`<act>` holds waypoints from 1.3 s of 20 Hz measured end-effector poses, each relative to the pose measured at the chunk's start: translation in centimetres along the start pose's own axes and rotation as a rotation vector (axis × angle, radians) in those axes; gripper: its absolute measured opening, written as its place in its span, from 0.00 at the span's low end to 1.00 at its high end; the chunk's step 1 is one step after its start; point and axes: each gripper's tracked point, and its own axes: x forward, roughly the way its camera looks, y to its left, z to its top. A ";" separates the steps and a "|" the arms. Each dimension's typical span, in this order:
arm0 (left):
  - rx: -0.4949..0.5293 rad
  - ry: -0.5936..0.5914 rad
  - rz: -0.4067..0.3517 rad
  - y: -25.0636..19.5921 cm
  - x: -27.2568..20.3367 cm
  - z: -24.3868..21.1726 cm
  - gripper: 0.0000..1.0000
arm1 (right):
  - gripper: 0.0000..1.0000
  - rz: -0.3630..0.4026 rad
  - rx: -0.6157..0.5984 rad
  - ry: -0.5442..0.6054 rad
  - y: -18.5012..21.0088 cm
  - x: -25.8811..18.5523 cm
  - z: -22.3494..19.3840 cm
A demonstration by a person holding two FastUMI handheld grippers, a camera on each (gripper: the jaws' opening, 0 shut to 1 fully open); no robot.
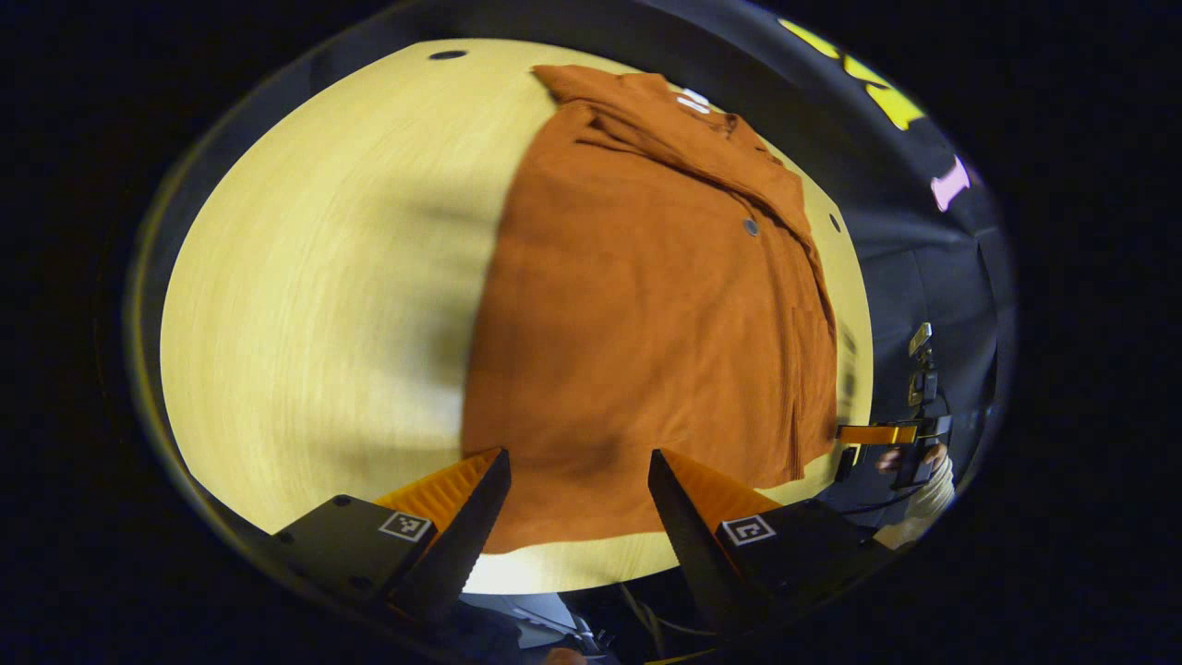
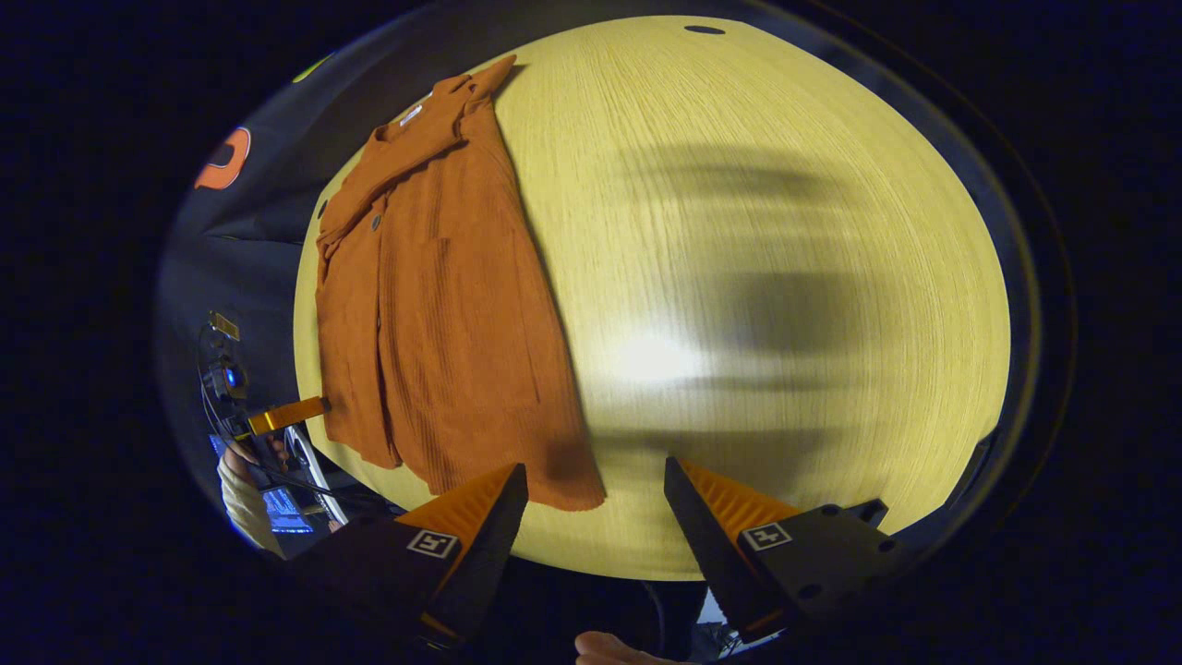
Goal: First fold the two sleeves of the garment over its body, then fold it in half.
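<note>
A rust-orange button shirt lies flat on the pale wooden table, collar far, hem toward me; its sleeves lie folded in over the body. My left gripper hovers open above the hem's near edge, nothing between its fingers. In the right gripper view the same shirt lies left of centre on the table, and my right gripper stands open just off the hem's near corner, over bare wood. The right gripper, held by a hand, shows far right in the left gripper view; the left gripper shows at left in the right gripper view.
The table's near edge runs just under both grippers' fingers. A small dark hole sits in the tabletop at the far side. Black cloth wall stands behind the table. Broad bare wood lies beside the shirt.
</note>
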 end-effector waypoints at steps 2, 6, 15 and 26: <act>-0.024 -0.010 -0.042 1.4 -1.2 0.2 0.98 | 0.91 0.015 -0.001 0.017 -0.3 -0.2 0.1; -0.007 0.041 -0.062 3.1 -2.0 -0.2 0.98 | 0.91 0.031 -0.009 0.032 -1.2 -0.6 -0.5; 0.027 0.141 -0.107 2.8 -0.8 -1.9 0.92 | 0.90 0.161 0.000 0.008 0.9 -0.1 -0.1; 0.043 0.122 -0.088 1.1 0.4 -1.5 0.72 | 0.77 0.159 -0.096 0.014 5.2 2.1 -0.4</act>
